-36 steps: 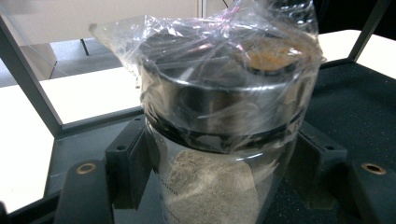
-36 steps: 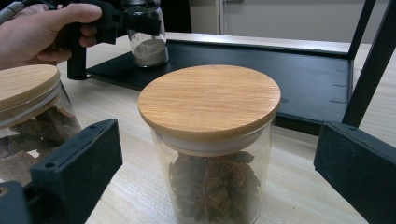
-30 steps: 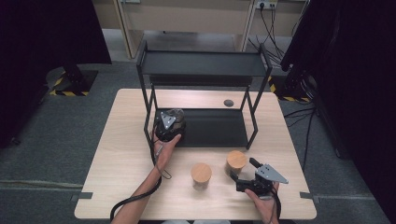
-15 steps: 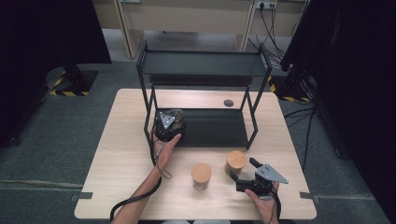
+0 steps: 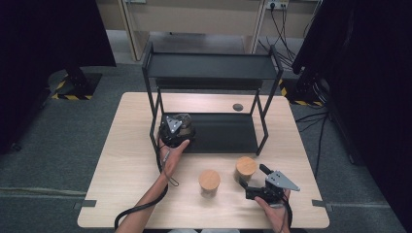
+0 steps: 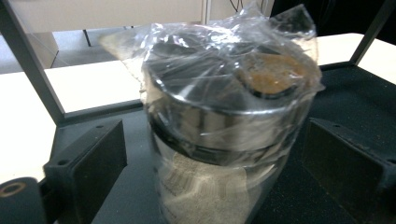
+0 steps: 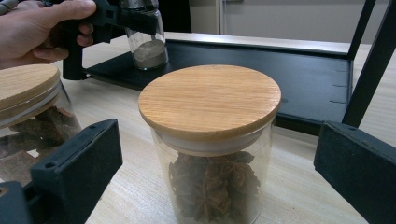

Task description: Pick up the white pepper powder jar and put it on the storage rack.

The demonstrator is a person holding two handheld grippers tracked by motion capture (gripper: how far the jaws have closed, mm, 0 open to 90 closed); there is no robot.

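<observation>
A small glass jar (image 6: 219, 130) of pale powder, with a metal lid and wrapped in clear film, stands upright on the left end of the black rack's lower shelf (image 5: 228, 135). My left gripper (image 5: 176, 130) is around it; its jaws have just been opening and stand apart from the glass on both sides. At the front right, my right gripper (image 5: 246, 187) is open on either side of a wooden-lidded jar of star anise (image 7: 210, 140), not touching it. A second wooden-lidded jar (image 5: 209, 182) stands to the left of that one.
The black two-tier metal rack (image 5: 209, 68) takes up the middle and back of the wooden table (image 5: 126, 160), with thin uprights at its corners. A small dark disc (image 5: 237, 107) lies on the table behind the lower shelf. Cables trail from both grippers.
</observation>
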